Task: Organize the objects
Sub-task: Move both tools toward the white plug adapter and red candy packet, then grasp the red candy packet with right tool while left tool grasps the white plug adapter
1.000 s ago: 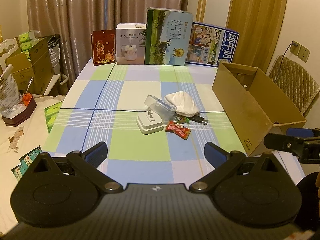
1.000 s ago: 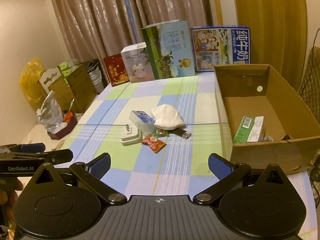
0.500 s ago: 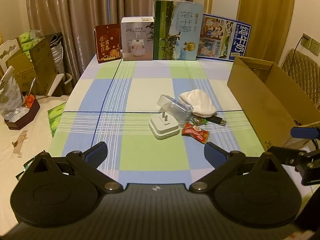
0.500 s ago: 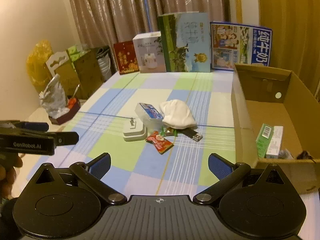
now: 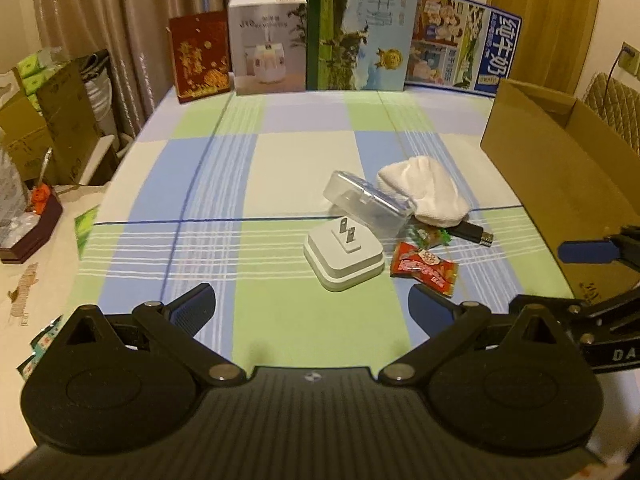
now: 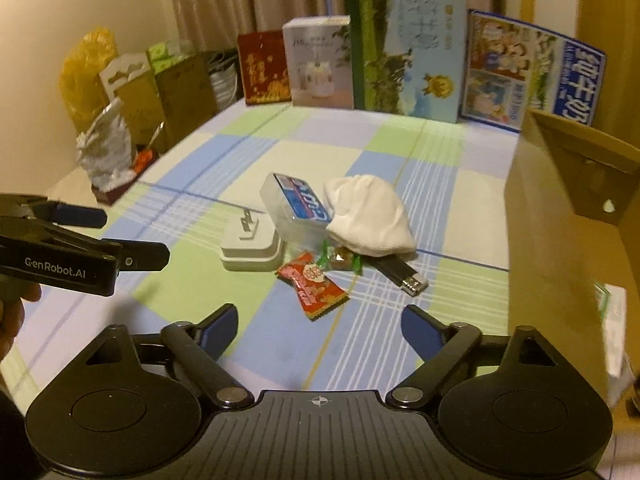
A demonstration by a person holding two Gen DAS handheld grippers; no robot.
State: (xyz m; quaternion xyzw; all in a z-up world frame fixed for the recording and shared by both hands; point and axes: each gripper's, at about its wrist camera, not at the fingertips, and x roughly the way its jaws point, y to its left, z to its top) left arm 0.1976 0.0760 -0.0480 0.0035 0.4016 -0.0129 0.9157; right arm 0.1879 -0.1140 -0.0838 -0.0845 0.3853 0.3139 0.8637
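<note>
Both tools were held wide open and empty above the near edge of the bench (image 5: 280, 152): the left tool (image 5: 311, 304) faced the white plug adapter (image 5: 343, 258), the right tool (image 6: 319, 322) the red snack packet (image 6: 312, 284). These lay in a loose cluster with a clear plastic case (image 6: 294, 210), a white cloth (image 6: 370, 216) and a black USB stick (image 6: 400, 274); the cardboard box (image 6: 560, 216) stood well to the right. An approach was judged to be in hand. A lowering onto one item was called for next.
</note>
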